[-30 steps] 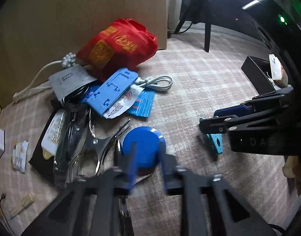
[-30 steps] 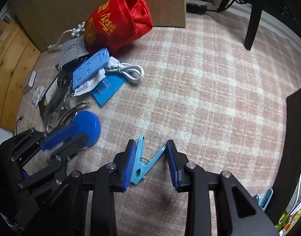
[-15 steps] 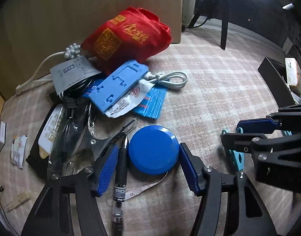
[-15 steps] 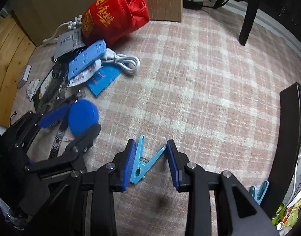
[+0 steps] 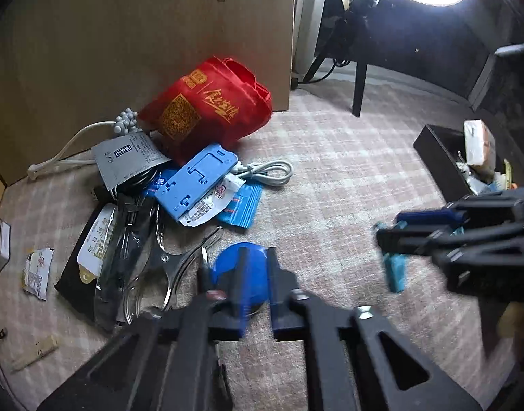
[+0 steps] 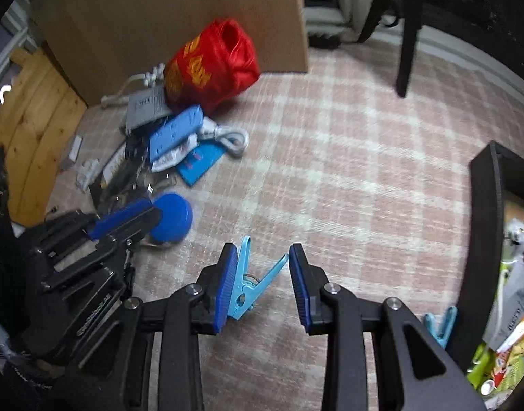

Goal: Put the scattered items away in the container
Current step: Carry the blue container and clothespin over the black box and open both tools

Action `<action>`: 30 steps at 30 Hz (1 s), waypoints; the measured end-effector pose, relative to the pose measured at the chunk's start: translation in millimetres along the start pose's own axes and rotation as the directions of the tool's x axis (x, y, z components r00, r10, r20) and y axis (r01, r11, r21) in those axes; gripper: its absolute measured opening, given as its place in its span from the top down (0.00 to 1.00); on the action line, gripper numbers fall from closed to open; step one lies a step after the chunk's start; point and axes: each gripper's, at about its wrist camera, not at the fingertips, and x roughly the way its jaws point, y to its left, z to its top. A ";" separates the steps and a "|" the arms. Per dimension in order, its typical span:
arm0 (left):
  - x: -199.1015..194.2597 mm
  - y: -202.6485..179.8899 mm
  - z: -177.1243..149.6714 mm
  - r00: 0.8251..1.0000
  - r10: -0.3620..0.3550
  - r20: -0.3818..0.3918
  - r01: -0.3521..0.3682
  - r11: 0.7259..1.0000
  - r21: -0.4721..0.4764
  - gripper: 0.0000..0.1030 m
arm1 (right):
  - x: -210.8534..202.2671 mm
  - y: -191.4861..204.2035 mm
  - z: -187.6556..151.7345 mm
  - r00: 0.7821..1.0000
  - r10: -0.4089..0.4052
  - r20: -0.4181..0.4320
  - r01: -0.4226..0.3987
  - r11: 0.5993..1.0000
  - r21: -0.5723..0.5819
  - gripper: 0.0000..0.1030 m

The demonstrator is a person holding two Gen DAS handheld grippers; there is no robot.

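My left gripper [image 5: 255, 274] is shut on a round blue tape measure [image 5: 239, 270], which also shows in the right wrist view [image 6: 171, 217]. My right gripper [image 6: 262, 274] stands open around a light blue clothespin [image 6: 253, 286] that lies on the carpet and touches the left pad. The clothespin also shows in the left wrist view [image 5: 395, 270], under the right gripper [image 5: 416, 226]. The black container [image 5: 443, 164] stands at the right with several items in it; in the right wrist view its wall [image 6: 481, 239] is at the right edge.
A pile lies on the plaid carpet at the left: red bag [image 5: 207, 109], blue plastic holder [image 5: 196, 179], white cable [image 5: 272, 171], grey pouch [image 5: 128, 161], packets, metal tongs [image 5: 173, 263]. A second light blue clothespin [image 6: 439, 325] lies beside the container. A cardboard panel [image 5: 142, 34] stands behind.
My left gripper has closed from wide open onto the blue tape measure and lifted it slightly off the pen and tape tail. My right gripper stays open around the clothespin.
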 end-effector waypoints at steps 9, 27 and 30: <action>26.3 -3.6 -7.2 0.997 -0.028 -0.077 0.029 1.000 0.008 0.39 | 28.0 1.0 -15.1 0.999 -0.008 -0.032 0.008 1.000 0.012 0.70; 33.8 -5.1 -4.3 0.999 0.017 -0.044 -0.020 0.998 -0.063 0.54 | 59.3 -6.4 -18.3 0.994 -0.065 -0.086 0.064 0.998 -0.009 0.70; 25.1 -5.9 -9.0 0.999 -0.007 -0.039 0.004 0.996 -0.086 0.54 | 57.0 -8.7 -18.9 0.995 -0.061 -0.081 0.062 0.998 -0.001 0.70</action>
